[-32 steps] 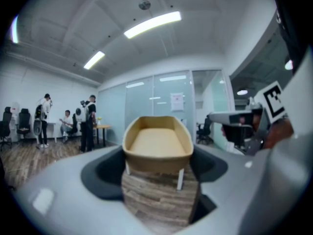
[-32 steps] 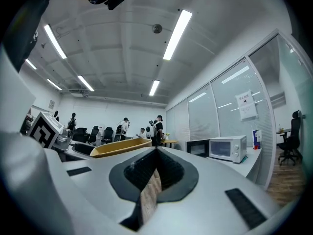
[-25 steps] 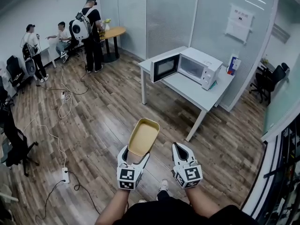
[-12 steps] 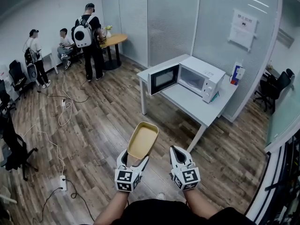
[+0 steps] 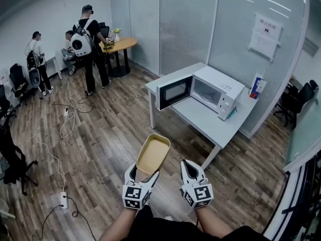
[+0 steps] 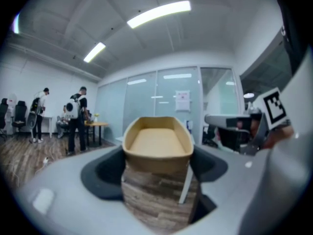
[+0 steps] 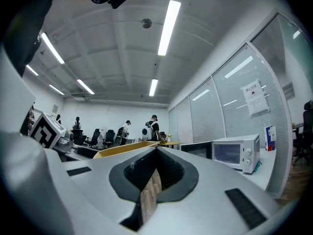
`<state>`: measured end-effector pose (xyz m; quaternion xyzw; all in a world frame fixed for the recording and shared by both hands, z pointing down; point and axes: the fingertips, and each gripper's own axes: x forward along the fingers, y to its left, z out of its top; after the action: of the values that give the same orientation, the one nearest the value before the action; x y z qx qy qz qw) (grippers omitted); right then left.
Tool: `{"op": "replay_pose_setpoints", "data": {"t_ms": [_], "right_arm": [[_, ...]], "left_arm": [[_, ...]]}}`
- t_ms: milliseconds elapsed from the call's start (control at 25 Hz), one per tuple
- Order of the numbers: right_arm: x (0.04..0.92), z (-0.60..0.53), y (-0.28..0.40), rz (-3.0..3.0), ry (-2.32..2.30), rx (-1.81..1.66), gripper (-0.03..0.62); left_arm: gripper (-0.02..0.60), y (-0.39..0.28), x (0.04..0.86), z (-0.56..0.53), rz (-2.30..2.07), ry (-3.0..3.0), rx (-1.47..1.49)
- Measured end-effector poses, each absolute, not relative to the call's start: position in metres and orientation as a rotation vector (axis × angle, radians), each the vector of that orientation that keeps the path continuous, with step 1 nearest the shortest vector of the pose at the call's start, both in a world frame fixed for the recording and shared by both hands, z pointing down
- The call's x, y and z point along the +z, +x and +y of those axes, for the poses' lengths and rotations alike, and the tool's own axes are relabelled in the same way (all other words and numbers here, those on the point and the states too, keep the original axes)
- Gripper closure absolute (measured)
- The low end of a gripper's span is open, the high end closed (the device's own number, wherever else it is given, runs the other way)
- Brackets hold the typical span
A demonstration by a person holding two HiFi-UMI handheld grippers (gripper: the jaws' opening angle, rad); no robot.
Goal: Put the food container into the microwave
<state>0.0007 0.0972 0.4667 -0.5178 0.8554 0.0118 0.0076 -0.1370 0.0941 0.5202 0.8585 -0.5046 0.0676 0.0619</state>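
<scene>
Currently, in the head view, the left gripper (image 5: 144, 173) is holding the food container (image 5: 153, 153) by its near short end, low in the frame and out over the wooden floor, well apart from the microwave (image 5: 210, 90). The microwave is standing on a white table (image 5: 200, 118) with its door (image 5: 174, 91) hanging open toward the person. The right gripper (image 5: 190, 163) is hanging just beside the left one and is carrying nothing. In the left gripper view, the jaws are pressing on both sides of the container's near end. The container is showing as a shallow, tan, oblong tray with rounded corners and a thin rim, apparently empty, and it is projecting forward unsupported. Because only one end is being gripped, the far end is likely to droop or swing on the way, and a thin wall of this kind may buckle or slip out. The open door is a further hazard, since the far rim could strike it or the cavity frame on entry. In the right gripper view, the jaws are lying together with nothing between them.
</scene>
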Motion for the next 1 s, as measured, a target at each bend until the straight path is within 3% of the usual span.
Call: {"op": "replay_pose_setpoints", "data": {"t_ms": [1000], "right_arm": [[0.467,-0.121,-0.019,2.521,-1.951,0.093,0.588]], "left_arm": [[0.169,-0.158,0.512,-0.140,-1.249,2.819,0.210]]}}
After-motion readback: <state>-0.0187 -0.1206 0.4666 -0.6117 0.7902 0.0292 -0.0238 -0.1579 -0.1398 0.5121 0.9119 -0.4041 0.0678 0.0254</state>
